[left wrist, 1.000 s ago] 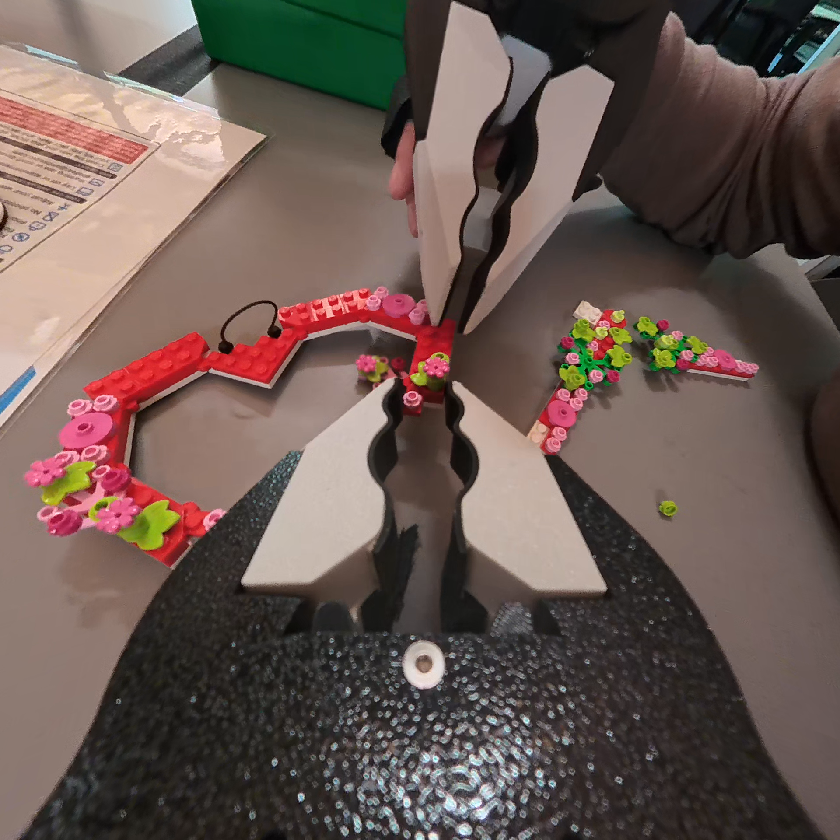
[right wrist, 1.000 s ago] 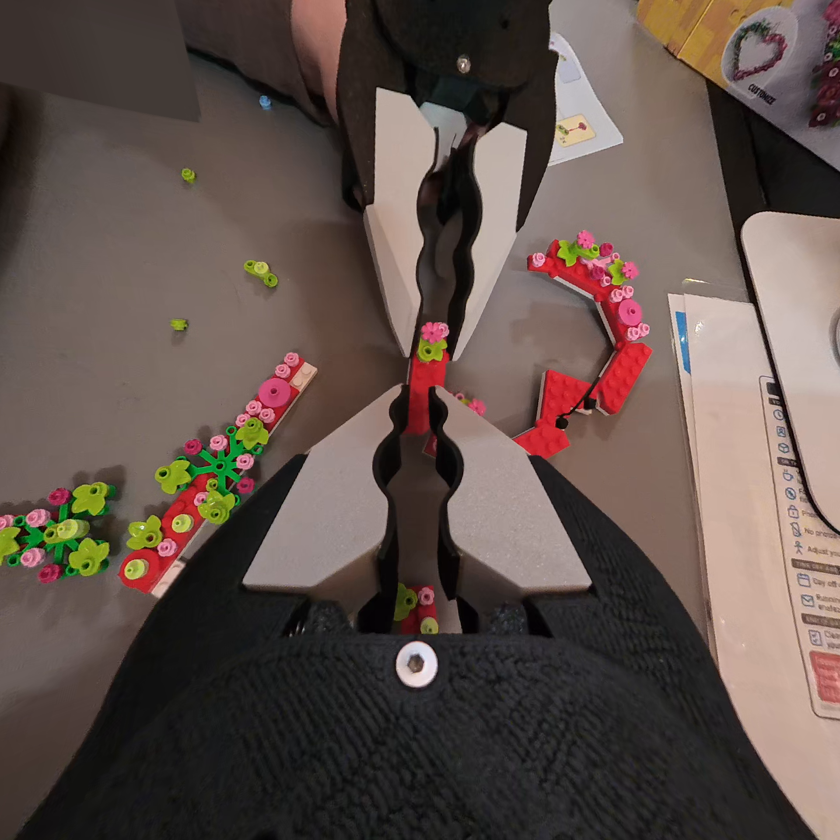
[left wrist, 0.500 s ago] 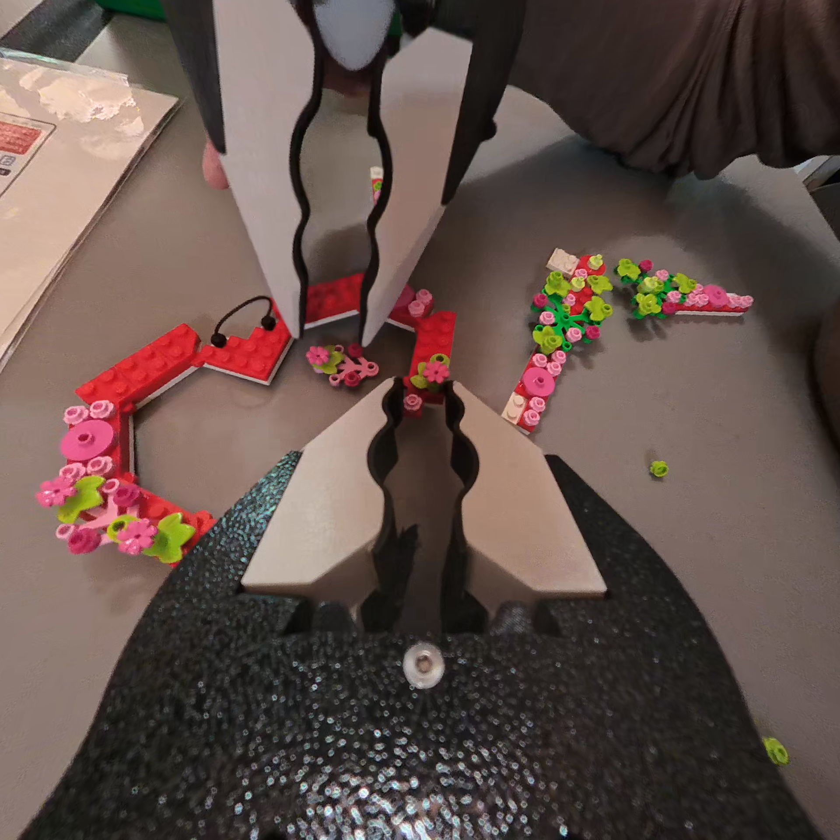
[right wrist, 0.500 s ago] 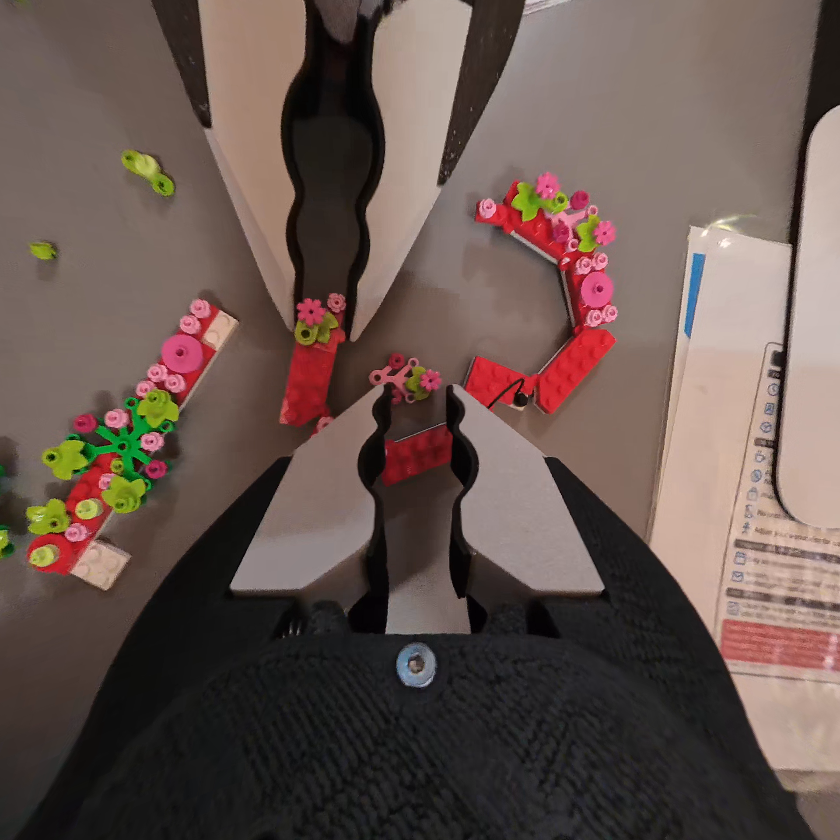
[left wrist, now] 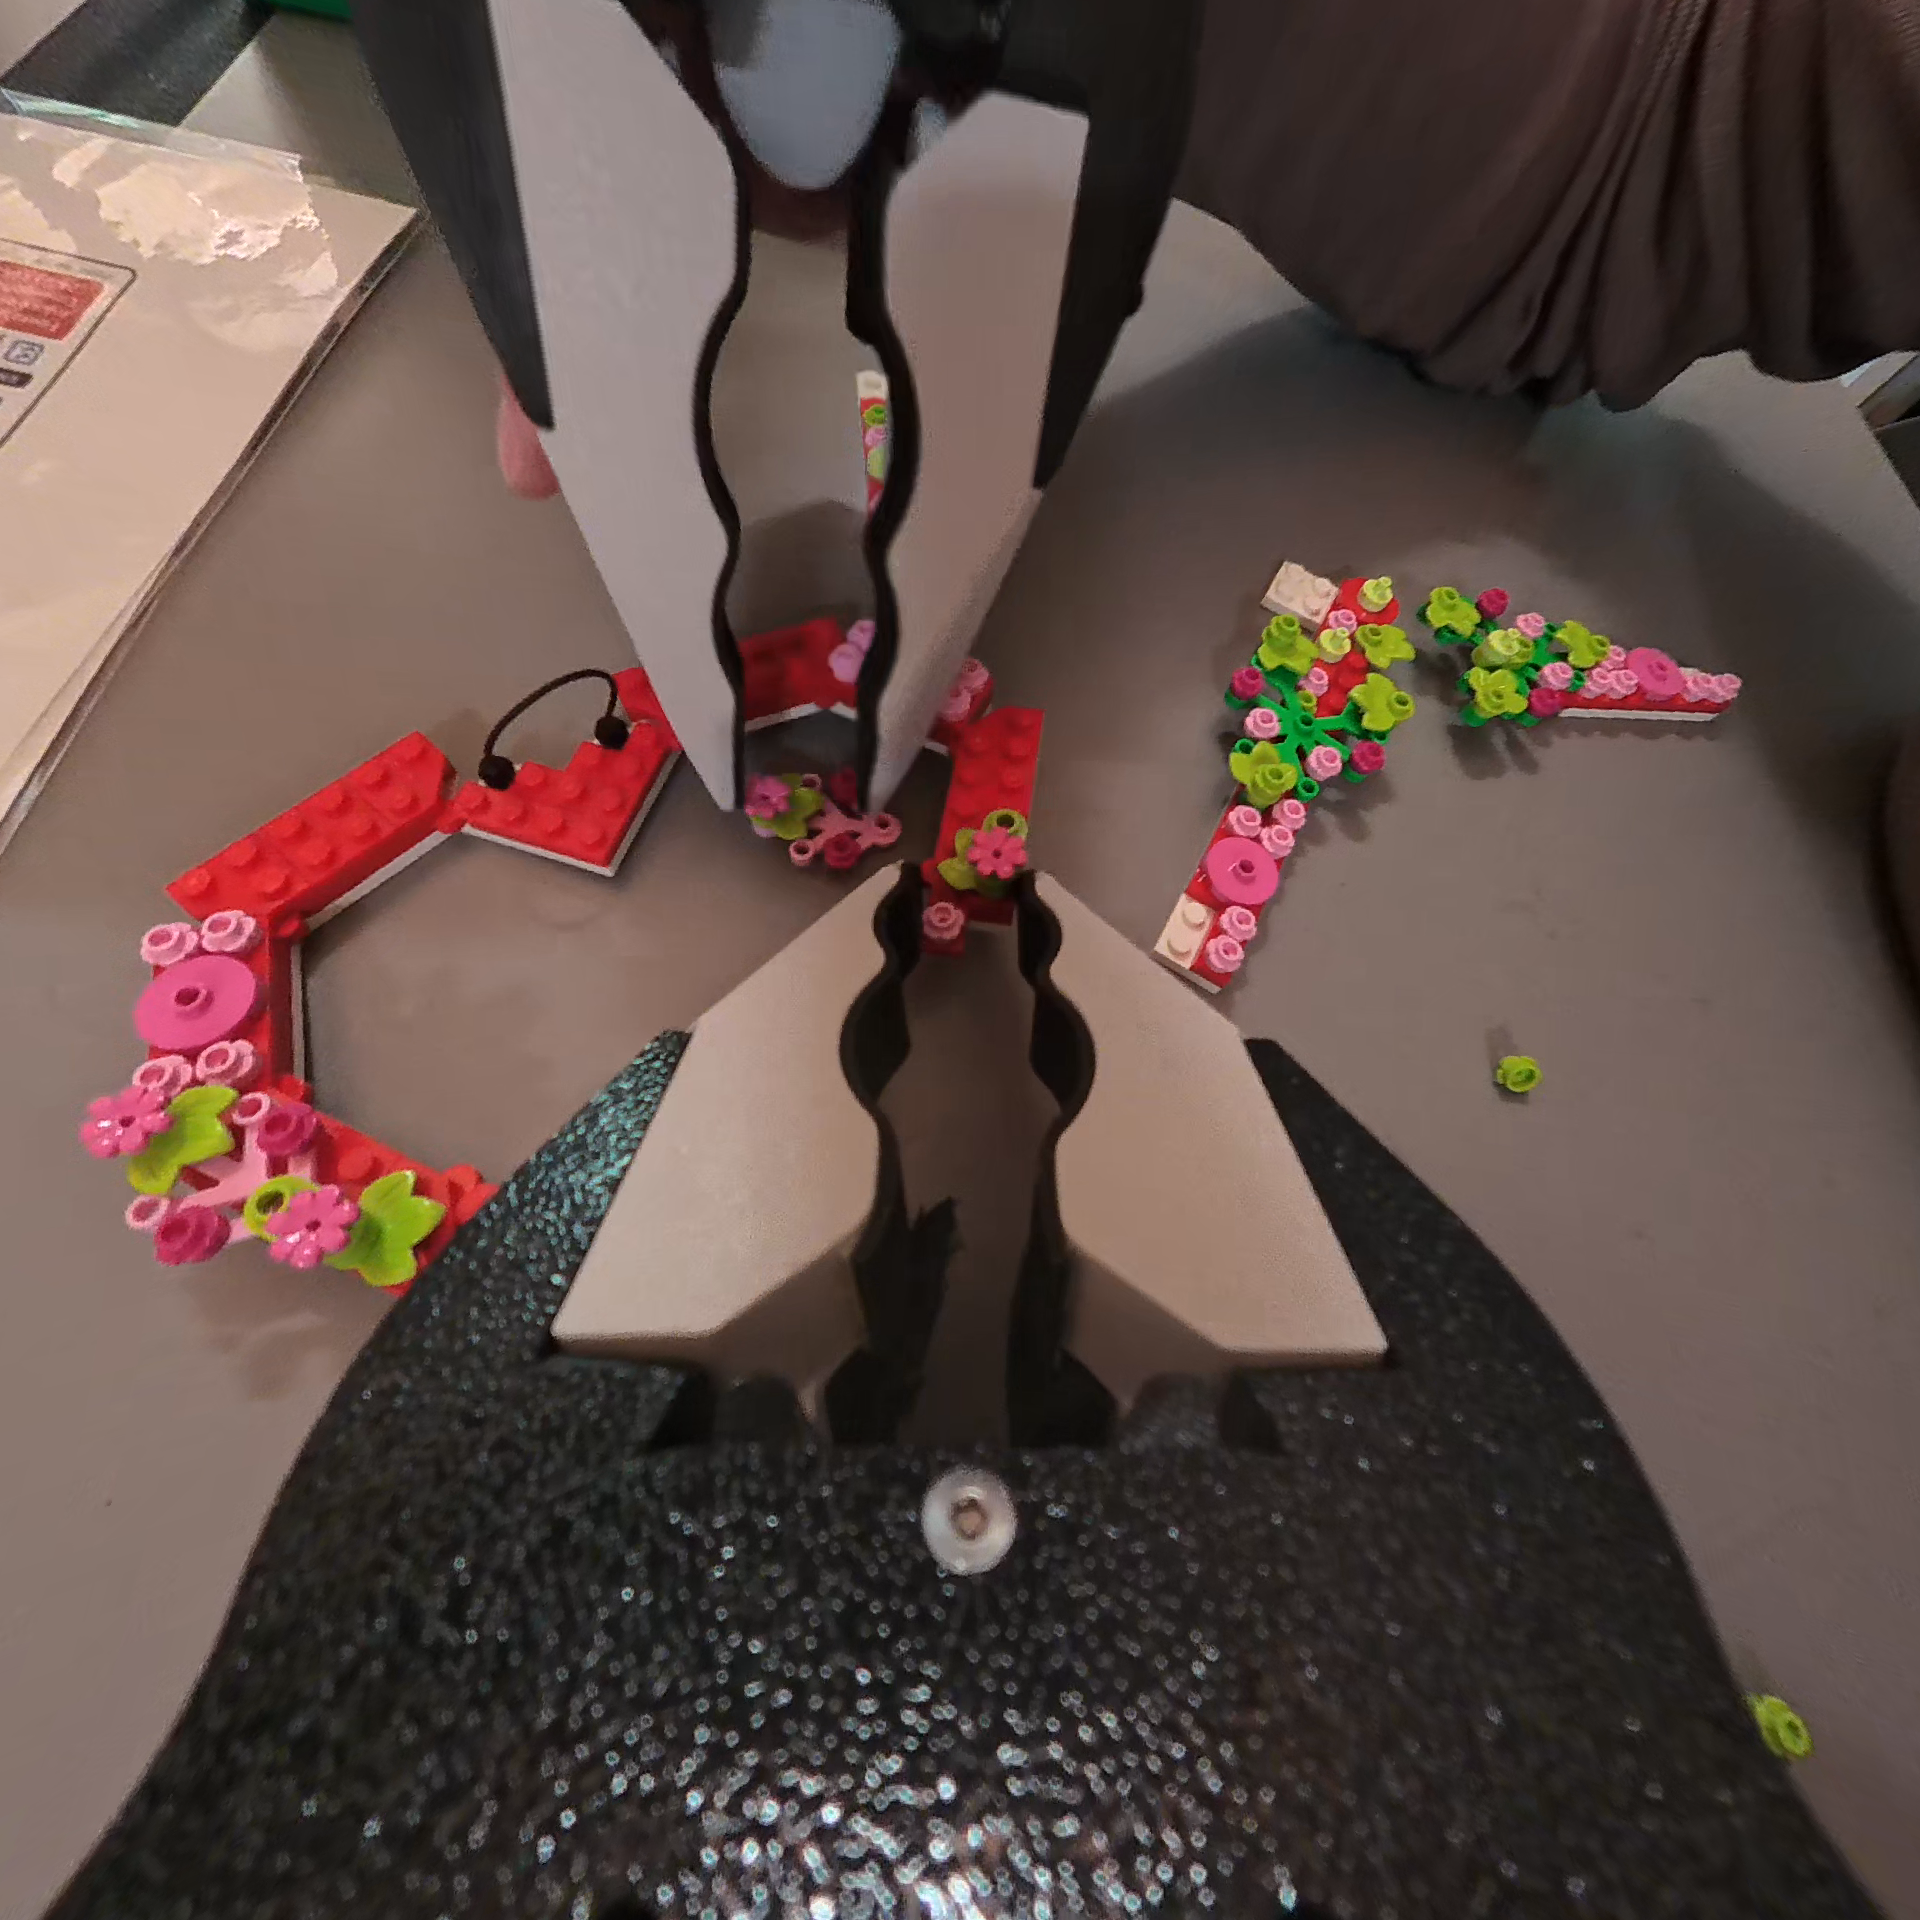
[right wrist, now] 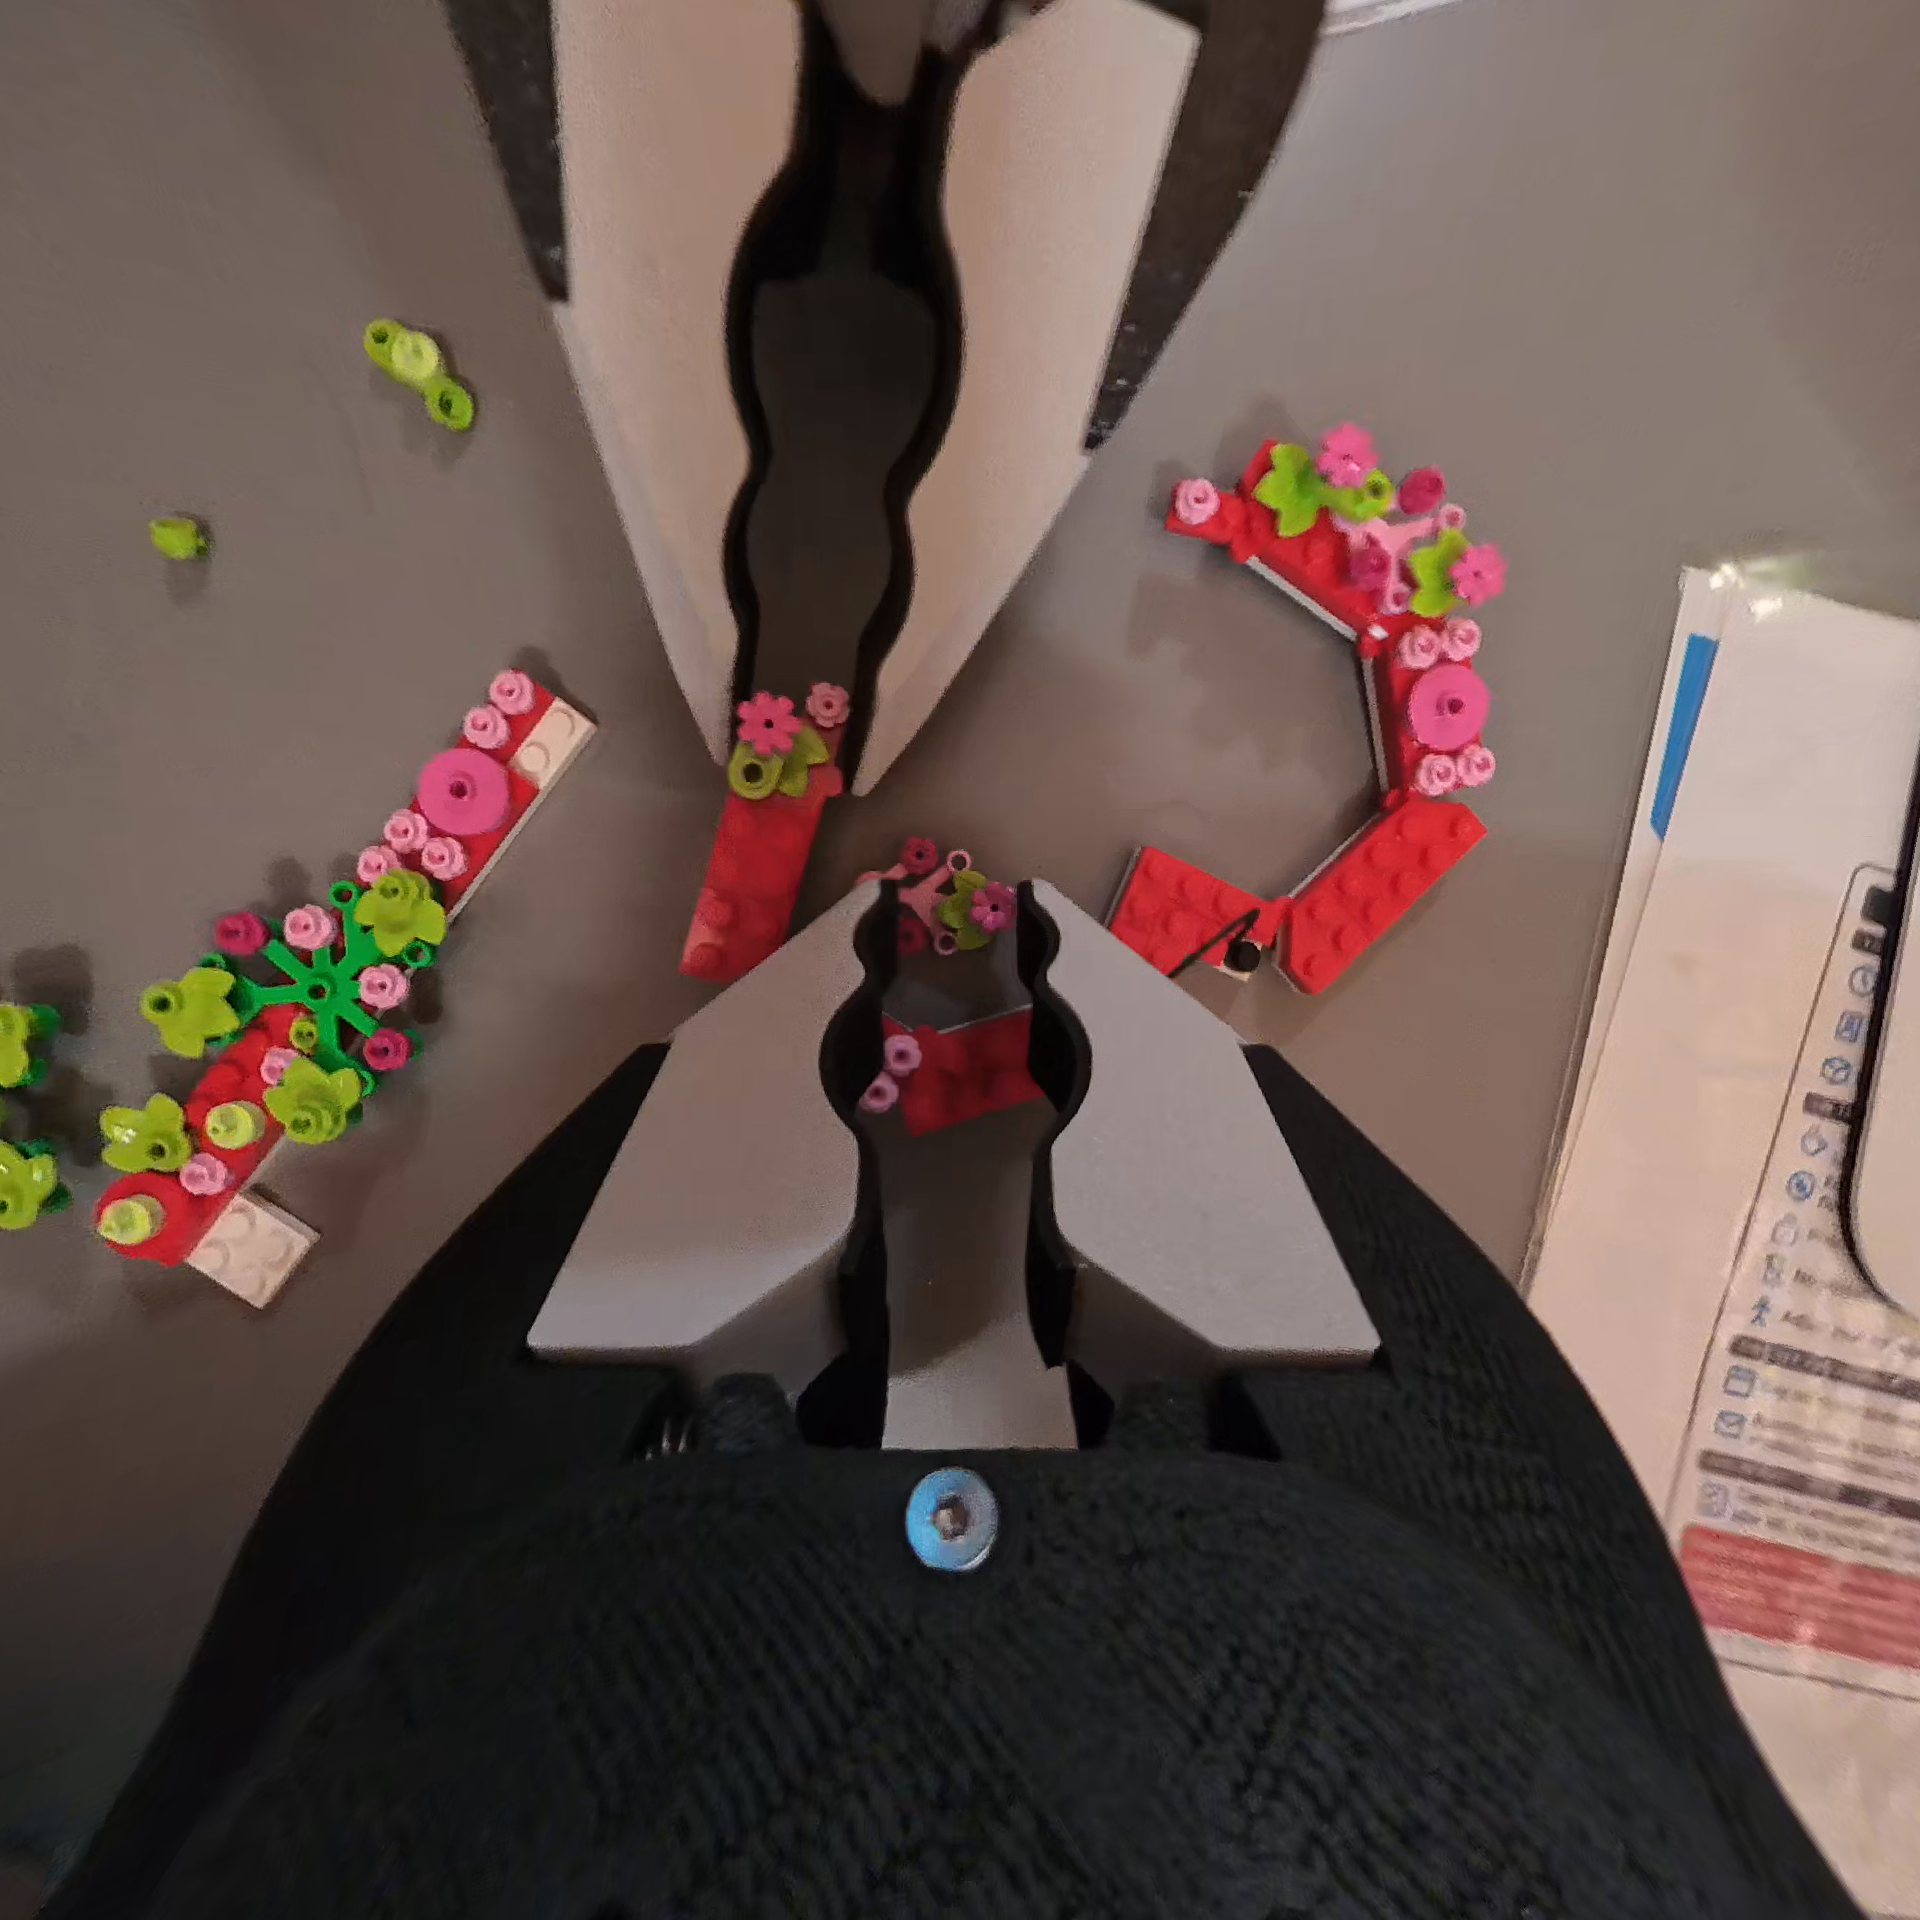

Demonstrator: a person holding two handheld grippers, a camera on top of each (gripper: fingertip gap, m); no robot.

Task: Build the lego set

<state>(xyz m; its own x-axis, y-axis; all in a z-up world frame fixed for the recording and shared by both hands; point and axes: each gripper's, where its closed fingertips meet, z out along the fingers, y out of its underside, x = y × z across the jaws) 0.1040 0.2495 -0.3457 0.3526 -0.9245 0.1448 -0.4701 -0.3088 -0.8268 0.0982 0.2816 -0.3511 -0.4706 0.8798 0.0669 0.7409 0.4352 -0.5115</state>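
Left gripper (left wrist: 968, 883) jaws part-open, tips straddling the flowered end of a short red brick strip (left wrist: 987, 821) on the grey table (left wrist: 1558, 1195); grip contact unclear. Right gripper (right wrist: 951, 899) jaws also part-open, empty, tips over a small loose pink-and-lime flower cluster (right wrist: 956, 904). Long red curved brick chain with pink flowers (left wrist: 260, 997) lies left. Two green-leaf flower strips (left wrist: 1288, 769) lie right. Laminated sheet (left wrist: 156, 343) sits at the far left.

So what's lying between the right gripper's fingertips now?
The loose pink flower sprig, with the right gripper open around it on the table; the right wrist view shows it.
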